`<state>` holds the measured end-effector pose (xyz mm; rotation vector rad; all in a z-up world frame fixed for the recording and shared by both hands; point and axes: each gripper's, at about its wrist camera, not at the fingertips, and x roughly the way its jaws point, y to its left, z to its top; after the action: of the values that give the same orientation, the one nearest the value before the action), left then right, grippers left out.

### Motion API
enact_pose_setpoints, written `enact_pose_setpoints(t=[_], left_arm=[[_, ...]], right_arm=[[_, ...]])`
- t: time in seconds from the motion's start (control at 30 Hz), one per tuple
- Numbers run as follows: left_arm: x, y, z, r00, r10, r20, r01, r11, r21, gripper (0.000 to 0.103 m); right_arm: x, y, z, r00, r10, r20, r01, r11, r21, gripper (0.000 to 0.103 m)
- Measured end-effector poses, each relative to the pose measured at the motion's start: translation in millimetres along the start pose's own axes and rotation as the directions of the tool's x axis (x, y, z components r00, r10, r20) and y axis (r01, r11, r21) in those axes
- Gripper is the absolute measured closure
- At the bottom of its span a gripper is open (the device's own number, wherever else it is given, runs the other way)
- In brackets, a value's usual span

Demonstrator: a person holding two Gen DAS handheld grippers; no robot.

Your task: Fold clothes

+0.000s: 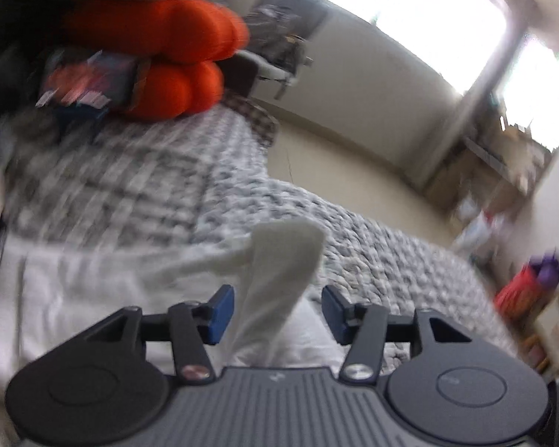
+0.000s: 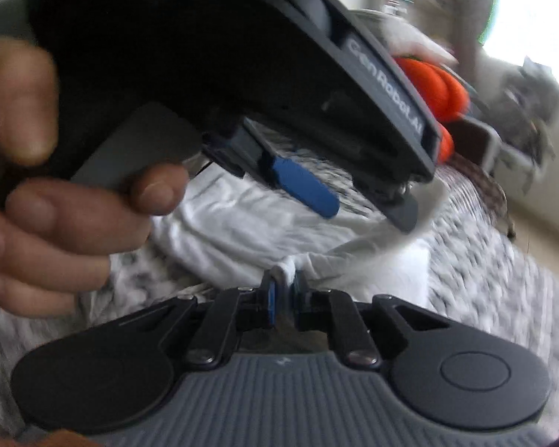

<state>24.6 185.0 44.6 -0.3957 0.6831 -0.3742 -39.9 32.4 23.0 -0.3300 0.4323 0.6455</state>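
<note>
Left-wrist view shows the left claw (image 1: 277, 314) standing apart, a raised strip of the white cotton garment (image 1: 279, 283) rising untouched between its blue pads. The right claw (image 2: 284, 298) is clamped on a bunched edge of that garment, which lies spread on the grey-and-white quilted bed (image 1: 372, 246). The bed's edge and bare floor are near on the right, so I judge the fold should travel leftward over the cloth.
</note>
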Motion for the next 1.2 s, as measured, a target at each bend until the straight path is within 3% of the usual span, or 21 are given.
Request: enact_pose_setpoints(t=[0.1,0.27,0.5,0.63,1.2], left_arm=[[-13.9,35.1,-15.6,0.998,0.033,0.061,-0.028,0.995,-0.092,0.05],[-28.4,52.1,-18.2,0.992,-0.021,0.123,0.041,0.986,-0.163,0.049],[-16.7,43.2,-23.9,0.996,-0.04,0.084,0.055,0.98,-0.19,0.048],[-9.6,43.5,-24.2,0.996,-0.039,0.085,0.058,0.972,-0.23,0.036],[18.6,25.9,-14.7,0.999,-0.002,0.036,0.009,0.98,-0.2,0.037]], right_arm=[[1.3,14.1,2.6,1.0,-0.01,-0.001,0.01,0.995,-0.103,0.091],[-4.4,8.6,1.4,0.999,-0.023,0.028,0.024,0.999,-0.048,0.093],[-18.2,-3.0,6.9,0.99,-0.067,0.126,0.059,0.996,0.067,0.093],[-23.0,-1.5,7.7,0.982,-0.081,0.169,0.069,0.995,0.071,0.093],[-31.4,0.9,-2.2,0.981,-0.05,0.187,0.034,0.996,0.088,0.093]])
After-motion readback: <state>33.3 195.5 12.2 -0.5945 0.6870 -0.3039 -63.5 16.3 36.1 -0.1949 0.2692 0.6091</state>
